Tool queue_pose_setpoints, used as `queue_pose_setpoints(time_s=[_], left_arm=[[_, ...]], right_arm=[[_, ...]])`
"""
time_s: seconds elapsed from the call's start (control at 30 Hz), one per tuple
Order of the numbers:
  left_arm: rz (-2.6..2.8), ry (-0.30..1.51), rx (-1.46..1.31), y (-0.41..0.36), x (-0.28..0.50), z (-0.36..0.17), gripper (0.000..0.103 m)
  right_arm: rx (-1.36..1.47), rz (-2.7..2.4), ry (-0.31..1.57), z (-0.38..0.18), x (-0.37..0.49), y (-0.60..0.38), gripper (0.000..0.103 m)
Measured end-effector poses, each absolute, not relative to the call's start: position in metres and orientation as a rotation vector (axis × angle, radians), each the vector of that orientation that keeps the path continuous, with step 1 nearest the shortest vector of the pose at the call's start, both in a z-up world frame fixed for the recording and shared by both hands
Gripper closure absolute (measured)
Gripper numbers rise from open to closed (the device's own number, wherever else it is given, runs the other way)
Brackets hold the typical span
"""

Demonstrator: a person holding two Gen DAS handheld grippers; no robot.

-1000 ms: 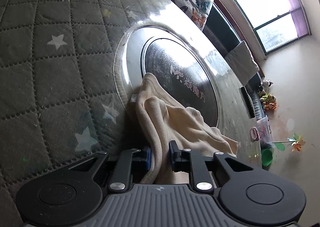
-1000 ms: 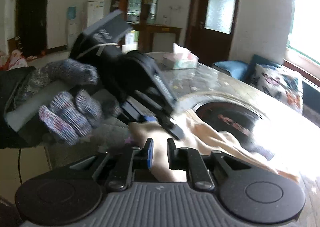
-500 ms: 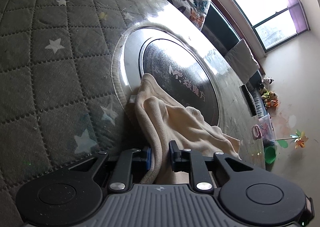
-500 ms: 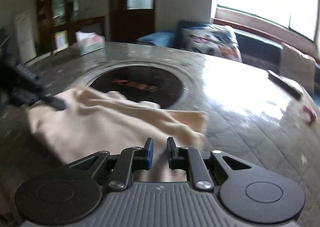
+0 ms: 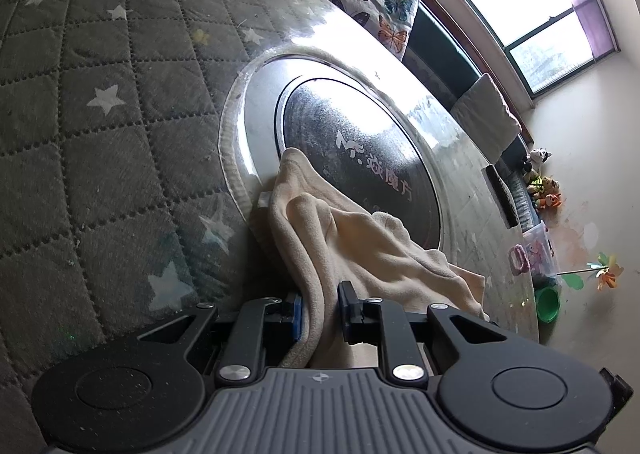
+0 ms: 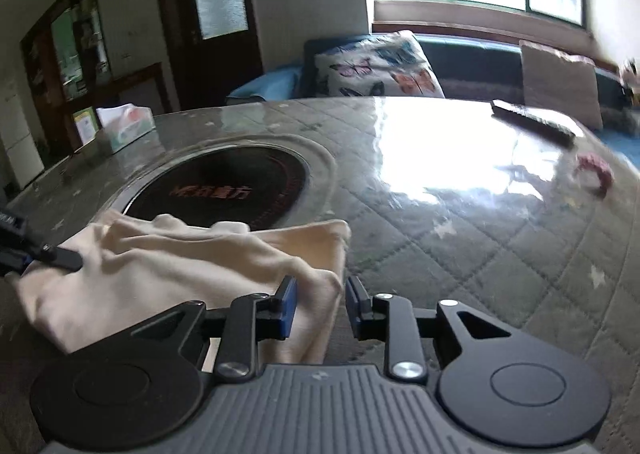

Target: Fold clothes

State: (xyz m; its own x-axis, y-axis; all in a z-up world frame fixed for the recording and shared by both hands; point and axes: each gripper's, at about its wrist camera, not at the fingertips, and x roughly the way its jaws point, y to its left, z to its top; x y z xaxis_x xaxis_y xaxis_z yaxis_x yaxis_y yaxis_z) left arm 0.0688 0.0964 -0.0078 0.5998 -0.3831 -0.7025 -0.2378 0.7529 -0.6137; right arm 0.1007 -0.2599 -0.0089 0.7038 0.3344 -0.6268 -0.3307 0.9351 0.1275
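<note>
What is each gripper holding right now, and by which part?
The left gripper clamps the cream cloth by a bunched near edge. The right gripper is opening around the cloth's near corner, pads not pressing.

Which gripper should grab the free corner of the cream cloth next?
Right. The right gripper has its jaws opening around that corner of the cream cloth. The left gripper is shut on the opposite edge.

Cream fleece garment [image 6: 168,266], rumpled and loosely bunched, partly over the dark round inset [image 6: 224,184] of the quilted table [image 6: 480,238]
</note>
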Motion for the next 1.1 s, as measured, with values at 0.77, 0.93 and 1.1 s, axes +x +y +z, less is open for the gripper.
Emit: queue_pose_setpoints(time_s=[0.77, 0.93, 1.1], left_arm=[[-0.132, 0.895, -0.571, 0.062, 0.078, 0.027, 0.088], [-0.183, 0.897, -0.518, 0.031, 0.092, 0.038, 0.088], [-0.241, 0.901, -0.464, -0.009, 0.112, 0.048, 0.088]], right_arm=[[0.135, 0.393, 0.626, 0.004, 0.082, -0.267, 0.096], [0.120, 0.361, 0.584, 0.019, 0.075, -0.280, 0.096], [0.100, 0.300, 0.555, 0.031, 0.073, -0.303, 0.096]])
